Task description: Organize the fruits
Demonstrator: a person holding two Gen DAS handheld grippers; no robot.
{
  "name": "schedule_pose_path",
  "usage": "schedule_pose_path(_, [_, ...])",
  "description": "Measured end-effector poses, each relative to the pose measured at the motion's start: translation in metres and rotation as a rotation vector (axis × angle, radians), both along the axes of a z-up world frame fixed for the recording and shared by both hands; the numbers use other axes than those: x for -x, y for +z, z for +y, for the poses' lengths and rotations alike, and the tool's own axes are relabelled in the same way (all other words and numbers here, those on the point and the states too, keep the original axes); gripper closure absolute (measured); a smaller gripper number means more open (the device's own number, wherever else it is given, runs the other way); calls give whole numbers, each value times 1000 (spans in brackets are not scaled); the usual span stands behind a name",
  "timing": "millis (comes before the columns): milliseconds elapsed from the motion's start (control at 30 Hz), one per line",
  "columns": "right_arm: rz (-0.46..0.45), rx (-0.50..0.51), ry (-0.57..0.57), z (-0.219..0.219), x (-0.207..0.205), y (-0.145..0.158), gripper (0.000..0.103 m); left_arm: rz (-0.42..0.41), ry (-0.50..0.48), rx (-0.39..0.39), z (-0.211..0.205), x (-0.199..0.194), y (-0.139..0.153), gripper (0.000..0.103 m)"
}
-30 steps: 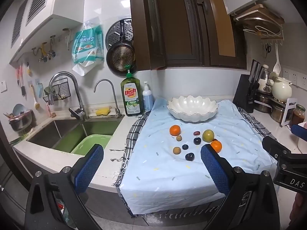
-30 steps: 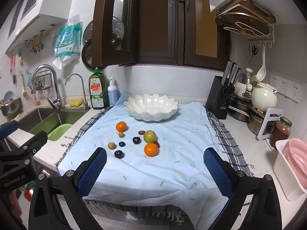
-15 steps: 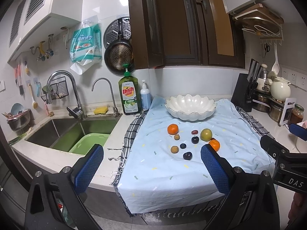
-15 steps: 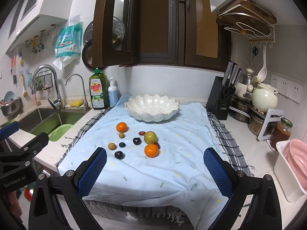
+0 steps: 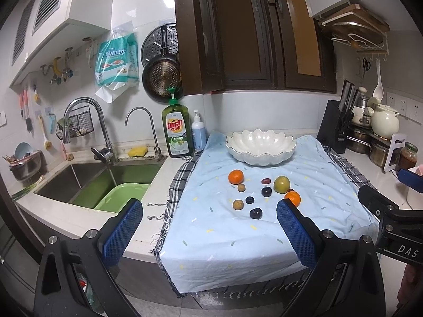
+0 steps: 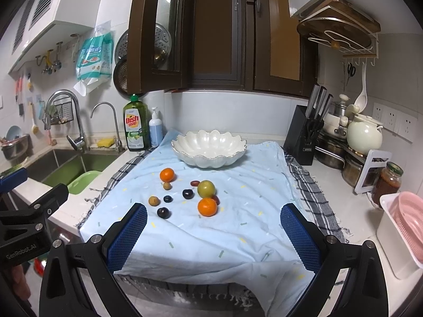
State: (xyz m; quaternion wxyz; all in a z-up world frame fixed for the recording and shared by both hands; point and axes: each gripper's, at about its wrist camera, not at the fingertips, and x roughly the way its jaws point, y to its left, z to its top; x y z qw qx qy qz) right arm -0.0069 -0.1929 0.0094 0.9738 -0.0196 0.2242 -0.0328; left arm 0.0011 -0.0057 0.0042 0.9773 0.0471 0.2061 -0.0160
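Note:
Several small fruits lie on a light blue cloth (image 6: 238,227): two oranges (image 6: 167,174) (image 6: 207,206), a green round fruit (image 6: 206,189), dark plums (image 6: 187,193) (image 6: 163,212) and small brown ones (image 6: 153,200). Behind them stands an empty white scalloped bowl (image 6: 208,150), also seen as the bowl (image 5: 260,149) in the left wrist view. My left gripper (image 5: 208,227) hangs open in front of the counter edge, well short of the fruits (image 5: 256,213). My right gripper (image 6: 212,232) is open too, over the cloth's near edge, holding nothing.
A sink (image 5: 87,179) with a green basin (image 5: 120,195) lies to the left, dish soap (image 5: 175,132) beside it. A knife block (image 6: 304,134), pots, a jar (image 6: 387,182) and a pink strainer (image 6: 409,224) crowd the right. An open cabinet door (image 6: 156,34) hangs overhead.
Both views shift only slightly; the left gripper has drifted a little left and back, so the fruits sit slightly further right in its view. Both stay open.

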Motion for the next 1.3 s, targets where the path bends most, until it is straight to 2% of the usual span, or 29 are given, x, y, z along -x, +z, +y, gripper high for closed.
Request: schedule_pose_path(1300, [-11,-5,-1,-13,5,4,1,-1,-14,-6,-16,1,1,0])
